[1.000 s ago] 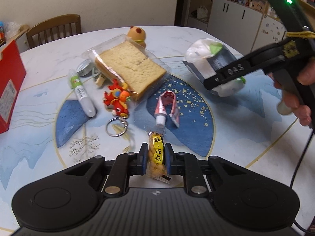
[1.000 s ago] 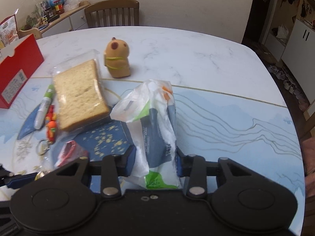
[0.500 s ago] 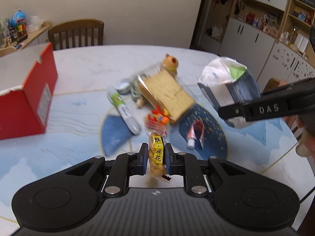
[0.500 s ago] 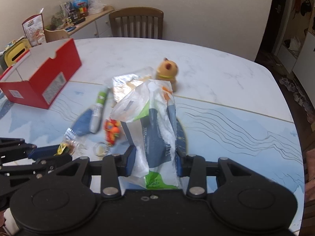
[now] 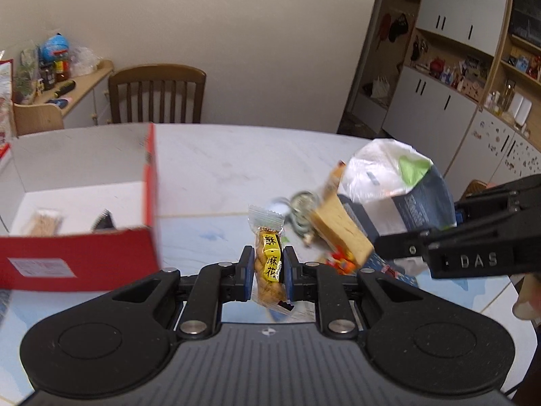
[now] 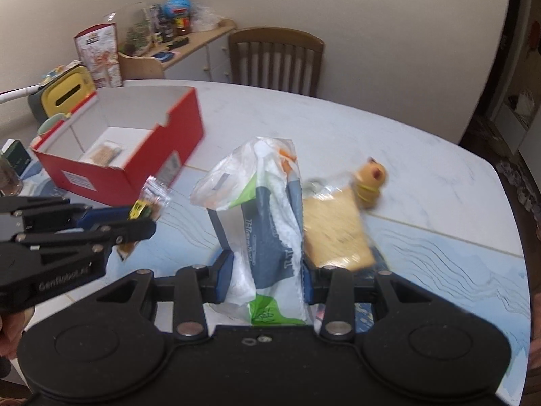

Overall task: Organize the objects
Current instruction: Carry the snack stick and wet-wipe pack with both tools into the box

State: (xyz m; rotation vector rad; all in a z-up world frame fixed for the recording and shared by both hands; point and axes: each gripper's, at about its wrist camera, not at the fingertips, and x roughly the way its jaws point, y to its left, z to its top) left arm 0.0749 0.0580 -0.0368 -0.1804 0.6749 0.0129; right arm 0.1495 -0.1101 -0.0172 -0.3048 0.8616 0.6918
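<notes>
My left gripper (image 5: 267, 270) is shut on a small yellow-labelled snack packet (image 5: 268, 264) and holds it in the air to the right of the open red box (image 5: 77, 257). The box (image 6: 115, 165) holds a wrapped biscuit pack (image 6: 104, 152). My right gripper (image 6: 267, 274) is shut on a white, blue and green plastic bag (image 6: 267, 223), lifted above the table. The left gripper (image 6: 111, 226) shows at the left of the right wrist view. The right gripper (image 5: 456, 253) shows at the right of the left wrist view with the bag (image 5: 399, 182).
A bagged slice of bread (image 6: 334, 230), a capybara toy (image 6: 370, 182) and small items (image 5: 301, 209) lie on the white and blue table (image 6: 422, 155). A wooden chair (image 5: 157, 94) stands behind it. A cluttered sideboard (image 6: 175, 47) is at the far left.
Both grippers have swung left toward the red box, carrying the snack packet and the bag. The box now fills the left of the left wrist view.
</notes>
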